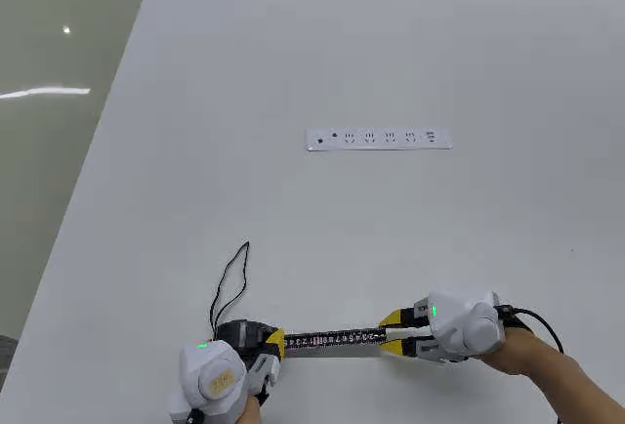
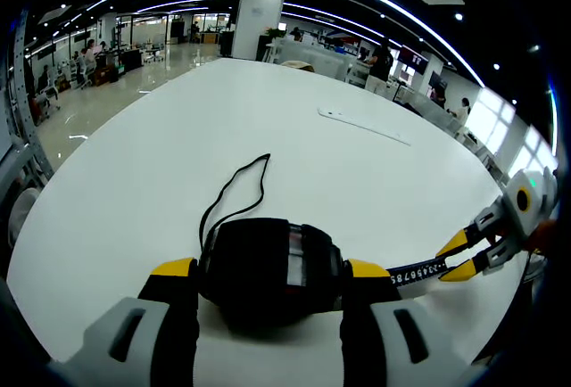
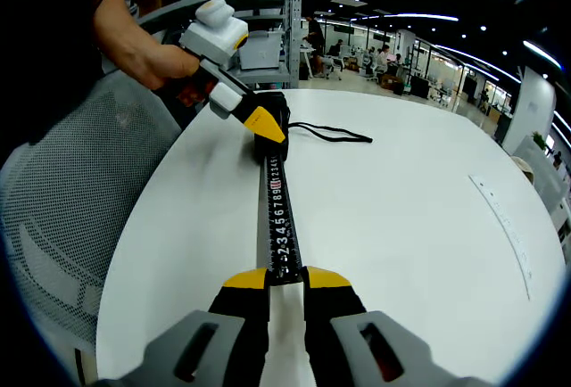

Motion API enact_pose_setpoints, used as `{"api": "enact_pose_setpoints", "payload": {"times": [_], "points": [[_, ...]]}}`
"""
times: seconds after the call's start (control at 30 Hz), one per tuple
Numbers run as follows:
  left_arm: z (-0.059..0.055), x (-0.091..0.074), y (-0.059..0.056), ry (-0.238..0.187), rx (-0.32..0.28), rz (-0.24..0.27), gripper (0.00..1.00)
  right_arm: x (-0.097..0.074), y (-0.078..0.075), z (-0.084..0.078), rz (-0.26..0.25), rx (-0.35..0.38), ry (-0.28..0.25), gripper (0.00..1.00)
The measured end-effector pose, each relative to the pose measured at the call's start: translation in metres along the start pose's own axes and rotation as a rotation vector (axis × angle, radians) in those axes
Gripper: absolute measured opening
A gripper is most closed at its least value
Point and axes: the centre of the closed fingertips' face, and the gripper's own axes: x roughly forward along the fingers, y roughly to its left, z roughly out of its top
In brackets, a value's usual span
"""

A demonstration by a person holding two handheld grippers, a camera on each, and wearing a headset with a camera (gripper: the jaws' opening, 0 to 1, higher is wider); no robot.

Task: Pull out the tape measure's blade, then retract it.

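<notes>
White table (image 1: pixel 293 63) is carrying a power strip (image 1: pixel 379 139). Well nearer the person than that strip, left gripper (image 2: pixel 269 273) is clamping the tape measure (image 2: pixel 268 249) and right gripper (image 3: pixel 285 278) is pinching the blade (image 3: pixel 279 213) tip. Judging: pulling should be going straight and level, case pinned firm.

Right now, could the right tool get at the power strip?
Probably not yet: the right tool is shut on the tape measure's blade, though the way to the power strip looks open.
</notes>
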Motion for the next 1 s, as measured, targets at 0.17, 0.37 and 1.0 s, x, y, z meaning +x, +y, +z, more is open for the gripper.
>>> {"api": "enact_pose_setpoints", "payload": {"times": [0.17, 0.37, 1.0], "points": [[0.000, -0.001, 0.000, -0.001, -0.004, -0.005, 0.61, 0.002, 0.001, 0.001, 0.004, 0.001, -0.001, 0.12], [0.000, -0.001, 0.000, 0.001, -0.008, -0.008, 0.61, 0.004, 0.001, 0.002, 0.004, 0.003, -0.003, 0.12], [-0.001, 0.000, 0.000, 0.011, -0.017, -0.012, 0.61, 0.013, 0.001, 0.008, 0.013, 0.001, -0.010, 0.12]]}}
